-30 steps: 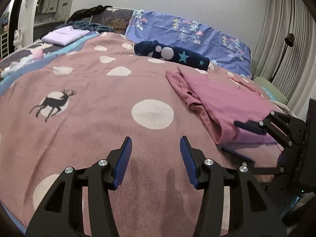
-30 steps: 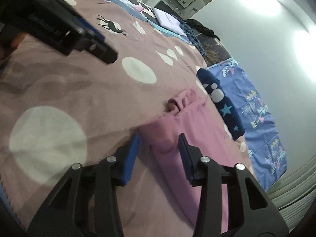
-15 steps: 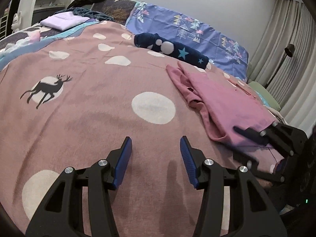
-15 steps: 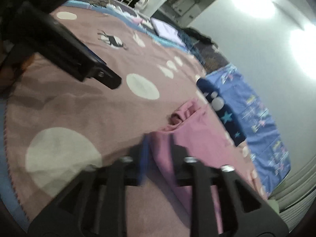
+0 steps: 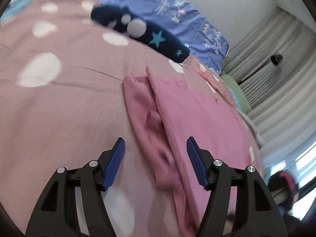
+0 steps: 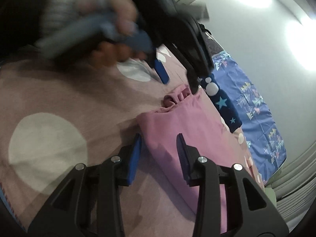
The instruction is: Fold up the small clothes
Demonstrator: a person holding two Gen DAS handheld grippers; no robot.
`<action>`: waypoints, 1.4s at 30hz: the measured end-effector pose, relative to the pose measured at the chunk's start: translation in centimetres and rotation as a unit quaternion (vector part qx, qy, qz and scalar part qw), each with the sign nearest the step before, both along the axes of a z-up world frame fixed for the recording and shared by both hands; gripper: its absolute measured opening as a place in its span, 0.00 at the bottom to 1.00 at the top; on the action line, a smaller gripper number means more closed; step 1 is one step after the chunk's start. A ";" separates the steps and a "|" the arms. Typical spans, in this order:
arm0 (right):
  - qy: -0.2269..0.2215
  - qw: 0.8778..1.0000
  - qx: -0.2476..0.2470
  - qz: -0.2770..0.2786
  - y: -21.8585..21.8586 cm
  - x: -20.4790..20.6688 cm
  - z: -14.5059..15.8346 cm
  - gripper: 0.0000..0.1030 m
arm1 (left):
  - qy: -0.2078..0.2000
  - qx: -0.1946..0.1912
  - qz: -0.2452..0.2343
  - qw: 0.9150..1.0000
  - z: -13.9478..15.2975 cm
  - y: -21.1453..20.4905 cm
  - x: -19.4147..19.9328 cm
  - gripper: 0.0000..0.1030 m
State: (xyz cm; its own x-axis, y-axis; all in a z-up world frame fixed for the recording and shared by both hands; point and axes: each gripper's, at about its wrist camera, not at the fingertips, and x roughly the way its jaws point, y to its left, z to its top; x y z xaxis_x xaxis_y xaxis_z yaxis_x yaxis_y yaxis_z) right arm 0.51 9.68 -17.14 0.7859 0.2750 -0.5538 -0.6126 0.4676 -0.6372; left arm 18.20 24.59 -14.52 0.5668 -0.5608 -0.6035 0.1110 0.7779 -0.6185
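no brand, label or writing can be read on anything in view. the pink garment (image 5: 199, 118) lies flat on the dotted blanket (image 5: 59, 106), its bunched left edge running down between the jaws of the left gripper (image 5: 156, 164). those jaws have just been opening and stand apart over the fold, the pads not pressing on it. in the right wrist view the right gripper (image 6: 159, 154) sits at the garment's near corner (image 6: 150, 122); the jaws are partly apart with pink cloth between them, and i cannot tell whether the pads press on it. a blurred hand (image 6: 110, 29) carries the left gripper above the garment's far end. the navy star roll (image 5: 150, 37) lies beyond, against the blue pillow (image 5: 177, 11). open blanket stretches left of the garment; curtains (image 5: 276, 69) close the right side.
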 end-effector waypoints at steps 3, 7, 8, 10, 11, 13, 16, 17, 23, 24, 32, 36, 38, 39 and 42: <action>0.010 1.000 0.001 -0.011 0.7 1.4 -0.2 0.37 | -0.004 -0.043 0.006 0.999 -0.6 0.3 3.6 0.63; 0.017 1.000 0.007 -0.022 1.6 3.5 -0.4 0.20 | 0.014 -0.053 -0.006 0.998 -1.7 -0.4 7.0 0.07; 0.025 0.999 0.006 -0.022 1.9 3.9 -0.5 0.05 | 0.020 -0.060 0.001 0.998 -2.0 -0.3 7.4 0.06; 0.037 0.998 0.031 -0.028 1.8 4.2 0.4 0.05 | -0.010 -0.087 0.009 0.996 -1.2 0.2 7.0 0.06; 0.043 0.997 0.057 -0.029 1.6 4.0 1.5 0.05 | -0.030 -0.092 0.009 0.995 -0.5 0.5 6.6 0.06; 0.054 0.994 0.091 -0.035 1.2 4.0 2.7 0.05 | -0.058 -0.087 0.021 0.994 0.5 1.3 6.0 0.06; 0.073 0.994 0.067 -0.040 1.6 4.5 1.2 0.05 | -0.042 -0.075 0.059 0.995 -0.4 2.8 6.1 0.05; 0.085 0.994 0.053 -0.043 1.7 4.7 0.5 0.06 | -0.023 -0.075 0.065 0.995 -1.4 3.1 6.2 0.05; 0.039 0.997 0.056 -0.023 1.2 2.6 1.3 0.48 | -0.021 -0.101 0.037 0.994 -1.4 2.9 5.6 0.36; 0.034 0.998 0.048 -0.019 0.9 2.1 1.2 0.48 | -0.023 -0.100 0.030 0.994 -1.2 2.7 5.4 0.44; 0.045 0.998 0.030 -0.045 -0.6 1.9 0.6 0.48 | -0.027 -0.090 -0.018 0.995 -0.8 0.6 5.3 0.63; 0.043 0.998 0.027 -0.049 0.8 2.3 0.4 0.46 | -0.028 -0.057 -0.053 0.997 -0.6 -1.9 5.0 0.63; 0.043 0.997 0.026 -0.052 1.4 2.7 0.3 0.44 | -0.031 -0.037 -0.056 0.997 -0.5 -2.4 5.0 0.62; 0.044 0.997 0.026 -0.053 1.6 2.9 0.3 0.43 | -0.028 -0.042 -0.053 0.997 -0.6 -2.2 5.1 0.59; 0.050 0.997 0.030 -0.054 1.8 3.3 0.3 0.40 | -0.013 -0.060 -0.032 0.998 -1.3 -1.2 5.5 0.38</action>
